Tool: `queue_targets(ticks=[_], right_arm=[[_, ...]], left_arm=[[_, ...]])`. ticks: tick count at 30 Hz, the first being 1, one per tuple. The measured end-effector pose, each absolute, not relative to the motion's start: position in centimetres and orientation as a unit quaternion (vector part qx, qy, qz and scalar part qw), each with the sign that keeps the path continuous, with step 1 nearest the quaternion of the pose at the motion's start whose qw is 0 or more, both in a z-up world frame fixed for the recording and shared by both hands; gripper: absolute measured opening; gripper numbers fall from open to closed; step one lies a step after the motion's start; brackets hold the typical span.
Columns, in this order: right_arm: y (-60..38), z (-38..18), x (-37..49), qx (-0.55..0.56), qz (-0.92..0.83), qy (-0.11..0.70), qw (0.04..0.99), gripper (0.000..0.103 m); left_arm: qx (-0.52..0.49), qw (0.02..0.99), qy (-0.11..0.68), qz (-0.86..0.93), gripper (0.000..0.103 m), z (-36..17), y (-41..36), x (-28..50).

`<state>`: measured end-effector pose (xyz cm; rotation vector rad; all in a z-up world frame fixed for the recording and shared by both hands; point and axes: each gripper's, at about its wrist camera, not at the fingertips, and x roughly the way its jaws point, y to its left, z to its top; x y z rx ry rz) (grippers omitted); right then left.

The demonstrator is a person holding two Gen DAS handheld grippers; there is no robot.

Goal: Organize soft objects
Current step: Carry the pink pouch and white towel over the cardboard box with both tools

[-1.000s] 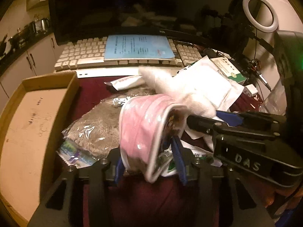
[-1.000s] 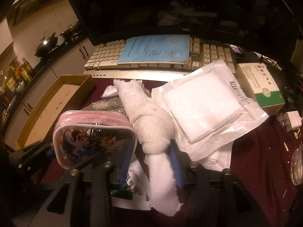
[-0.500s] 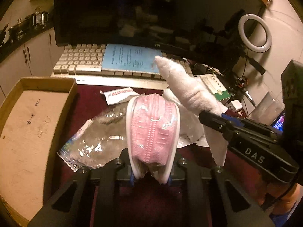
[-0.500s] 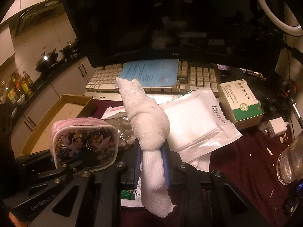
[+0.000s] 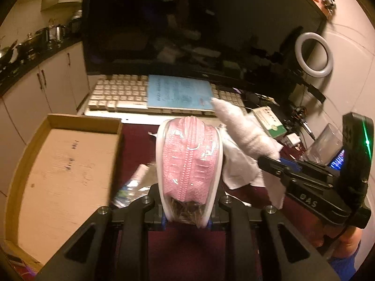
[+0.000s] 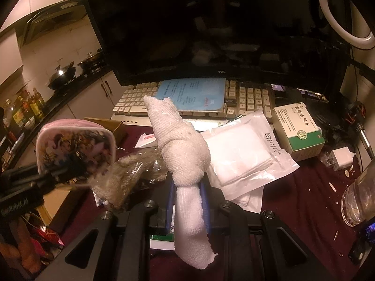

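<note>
1. Comparing with the views a second ago: both held items have risen clear of the cluttered dark red tabletop [image 6: 311, 187]. Both now hang in the air rather than resting among the packets.

2. Left gripper [image 5: 186, 220] — its jaws are pressed against the two faces of the small pink zippered pouch with clear plastic sides [image 5: 188, 161]. The pouch stands upright between them, zipper edge toward the camera, where a second ago it sat tilted.

3. Right gripper [image 6: 187, 201] — its jaws pinch the knotted white terry towel [image 6: 181, 145] just below the knot. The knot sits ahead of the fingertips and the loose tail hangs back toward the camera.

4. The shallow empty cardboard tray [image 5: 63, 164] lies to the left of the left gripper, lower than the pouch and apart from it.

5. Left on the tabletop: a crinkled clear bag of grey fluffy material [image 6: 126, 175] below and between the grippers, and a sealed packet of white gauze pads [image 6: 243, 154] to the right of the towel.

6. Judgement: both picks look secure, so the placing stage is open. The tray is the likely destination, with the pouch nearest it.
</note>
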<state>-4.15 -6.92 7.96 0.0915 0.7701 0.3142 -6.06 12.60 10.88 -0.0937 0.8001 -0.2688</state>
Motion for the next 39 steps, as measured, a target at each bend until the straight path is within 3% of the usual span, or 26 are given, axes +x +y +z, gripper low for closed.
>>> queue_targets(ticks=[39], right_arm=[[7.5,9.3,0.9,0.024,0.273,0.412,0.869,0.022]], left_arm=[[-0.109,0.887,0.449,-0.022,0.022,9.5,27.8,-2.1]])
